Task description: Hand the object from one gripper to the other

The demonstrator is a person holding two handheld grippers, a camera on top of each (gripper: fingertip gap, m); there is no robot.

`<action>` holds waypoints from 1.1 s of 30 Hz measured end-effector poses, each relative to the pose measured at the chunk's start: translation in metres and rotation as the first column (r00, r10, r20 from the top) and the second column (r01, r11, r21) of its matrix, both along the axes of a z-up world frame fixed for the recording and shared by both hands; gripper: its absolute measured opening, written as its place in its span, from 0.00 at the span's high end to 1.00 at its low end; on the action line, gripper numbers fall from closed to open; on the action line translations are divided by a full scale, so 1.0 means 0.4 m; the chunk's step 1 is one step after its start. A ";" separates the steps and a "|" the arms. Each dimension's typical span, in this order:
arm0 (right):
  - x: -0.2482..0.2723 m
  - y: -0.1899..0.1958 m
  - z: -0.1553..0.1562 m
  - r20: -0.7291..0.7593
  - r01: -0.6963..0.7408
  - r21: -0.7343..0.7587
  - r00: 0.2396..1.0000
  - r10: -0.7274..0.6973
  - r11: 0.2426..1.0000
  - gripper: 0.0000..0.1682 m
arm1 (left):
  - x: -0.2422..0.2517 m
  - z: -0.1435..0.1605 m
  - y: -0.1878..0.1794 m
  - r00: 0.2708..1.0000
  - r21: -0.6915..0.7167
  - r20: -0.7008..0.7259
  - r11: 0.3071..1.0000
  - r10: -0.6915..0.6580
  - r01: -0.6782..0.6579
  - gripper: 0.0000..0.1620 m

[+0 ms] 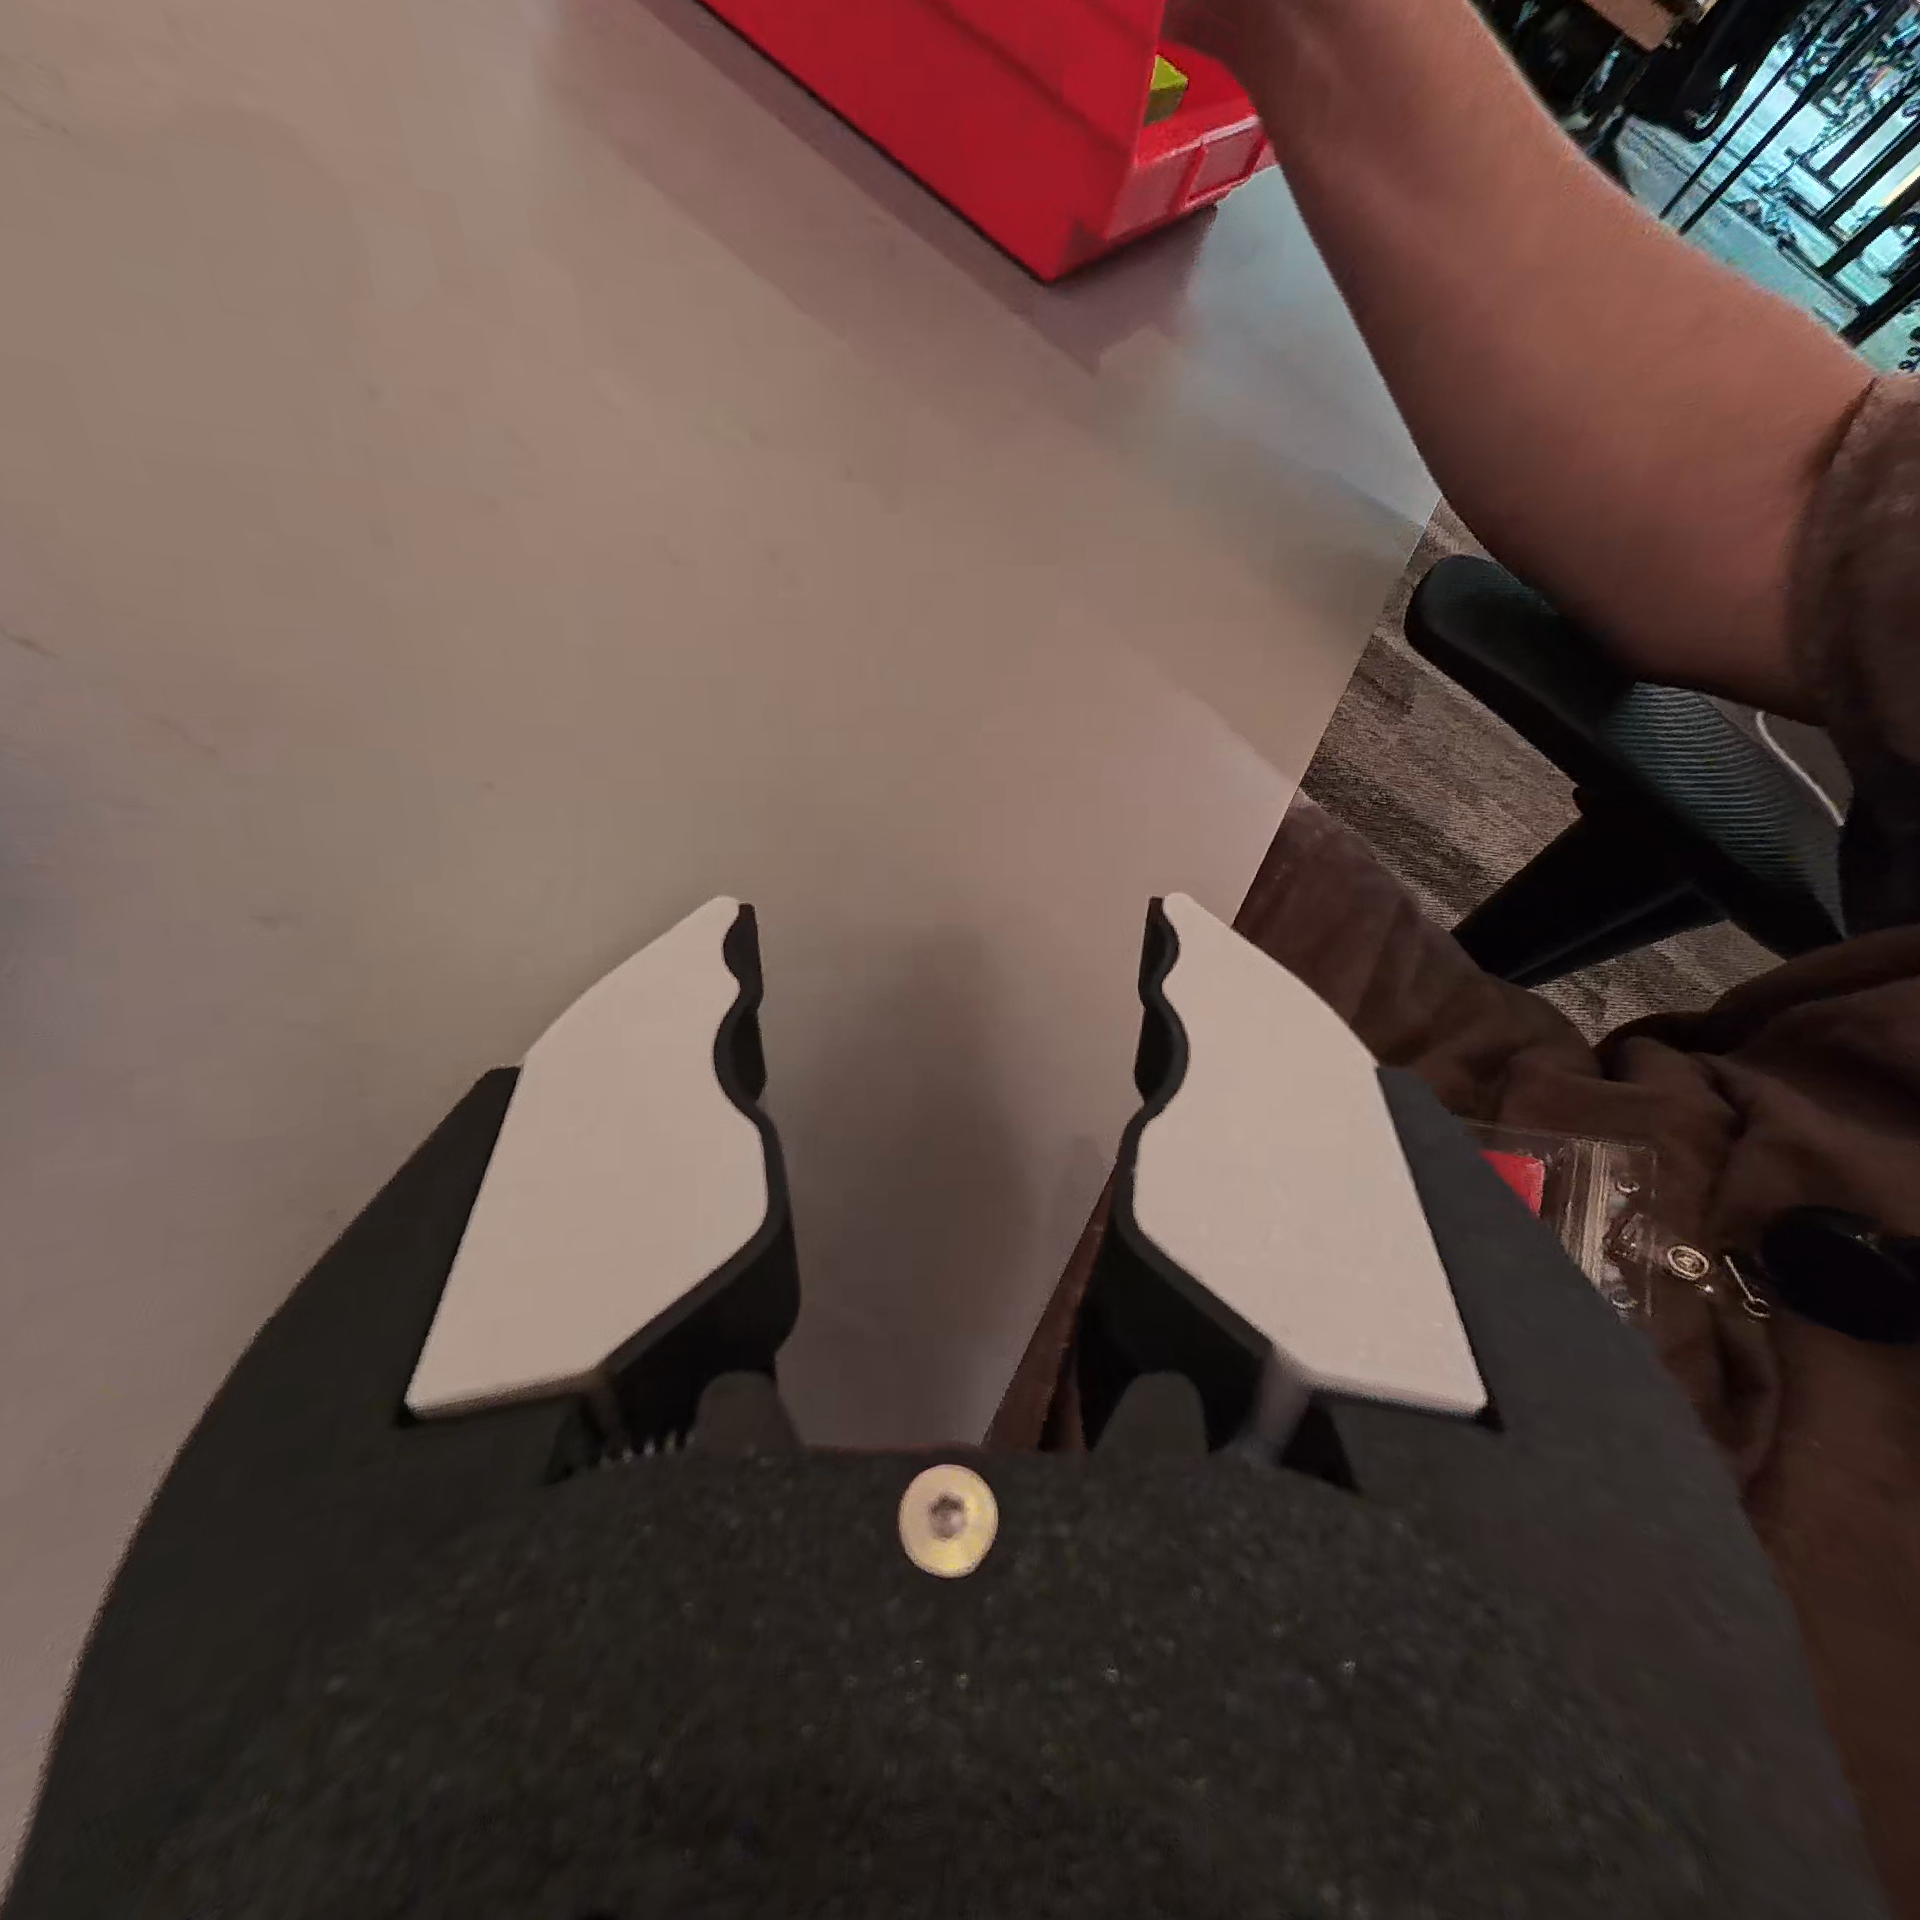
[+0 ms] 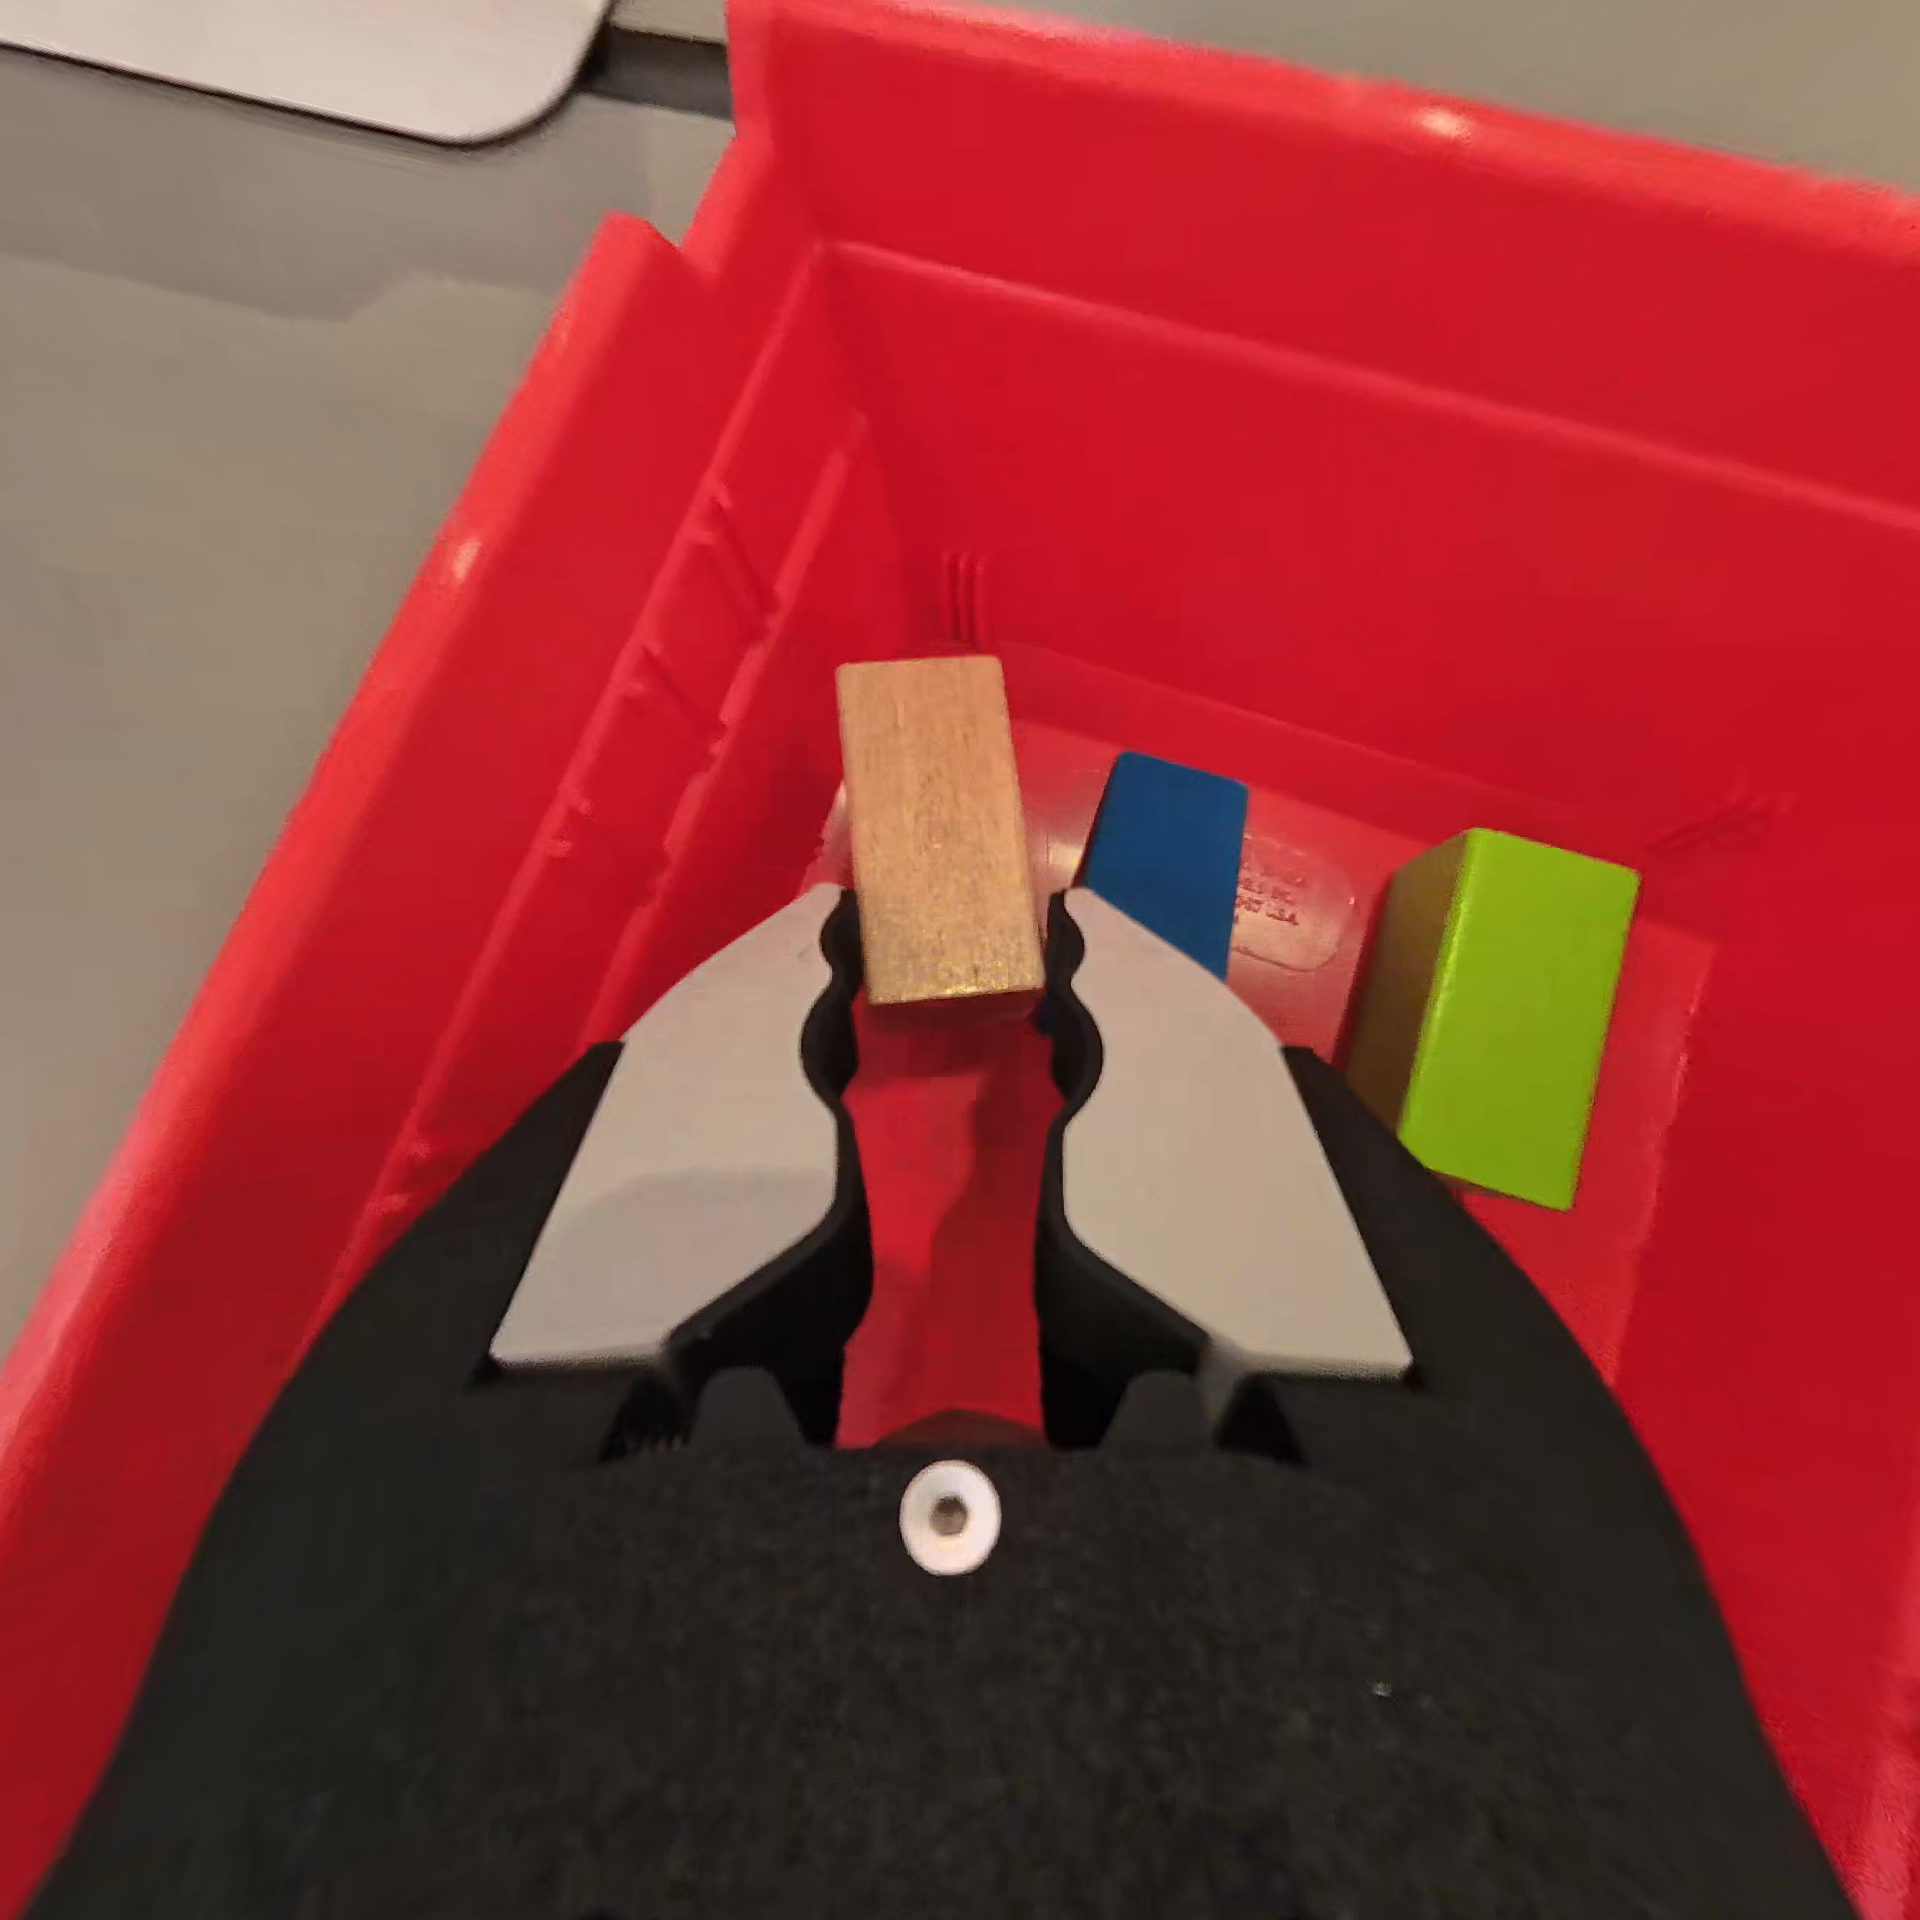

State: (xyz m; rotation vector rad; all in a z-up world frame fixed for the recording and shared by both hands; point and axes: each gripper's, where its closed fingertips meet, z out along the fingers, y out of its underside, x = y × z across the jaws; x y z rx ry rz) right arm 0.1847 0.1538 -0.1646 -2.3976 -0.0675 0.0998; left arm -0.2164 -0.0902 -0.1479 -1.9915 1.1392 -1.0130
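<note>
In the right wrist view, my right gripper is shut on a plain wooden block, pinching its near end between the fingertips inside a red bin. The block points away from me, over the bin floor. A blue block and a green block lie in the bin to the right. My left gripper is open and empty, low over the grey table near its right edge. The red bin sits far ahead of it, with a bit of green showing inside.
A person's arm reaches over the table toward the bin. A black chair armrest and carpet lie beyond the table edge on the right. A white flat object lies on the table behind the bin.
</note>
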 end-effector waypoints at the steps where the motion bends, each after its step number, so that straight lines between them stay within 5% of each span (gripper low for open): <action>1: 0.002 0.003 -0.012 0.013 0.007 -0.010 1.000 -0.006 1.000 0.80 | 0.001 0.000 -0.002 1.000 0.001 -0.002 1.000 -0.004 0.004 0.57; 16: -0.004 -0.006 -0.027 0.016 -0.014 -0.050 1.000 0.015 0.999 0.76 | -0.011 0.004 0.002 1.000 0.043 -0.030 0.999 0.006 -0.005 0.56; 19: 0.003 -0.034 0.113 -0.014 -0.030 0.056 0.999 0.031 0.998 0.76 | -0.015 0.011 0.007 0.999 0.071 -0.037 0.997 0.015 -0.013 0.55; 22: -0.011 -0.121 0.364 0.023 -0.065 0.227 0.998 0.062 0.972 0.76 | -0.019 0.027 0.013 0.999 0.104 -0.021 0.994 0.024 -0.022 0.55; 24: -0.047 -0.196 0.532 0.091 -0.095 0.404 0.994 0.063 0.910 0.76 | -0.023 0.034 0.018 1.000 0.126 -0.009 0.992 0.030 -0.029 0.54; 26: -0.122 -0.278 0.615 0.091 -0.139 0.533 0.990 0.107 0.835 0.75 | -0.027 0.040 0.024 0.999 0.144 0.001 0.989 0.040 -0.040 0.54; 29: -0.364 -0.433 0.606 -0.149 -0.240 0.638 0.893 0.424 0.731 0.70 | -0.031 0.061 0.026 0.999 0.163 0.028 0.985 0.045 -0.049 0.53; 33: -0.519 -0.573 0.409 -0.137 -0.301 0.634 0.863 0.487 0.712 0.68 | -0.040 0.097 0.035 0.996 0.179 0.065 0.981 0.067 -0.078 0.55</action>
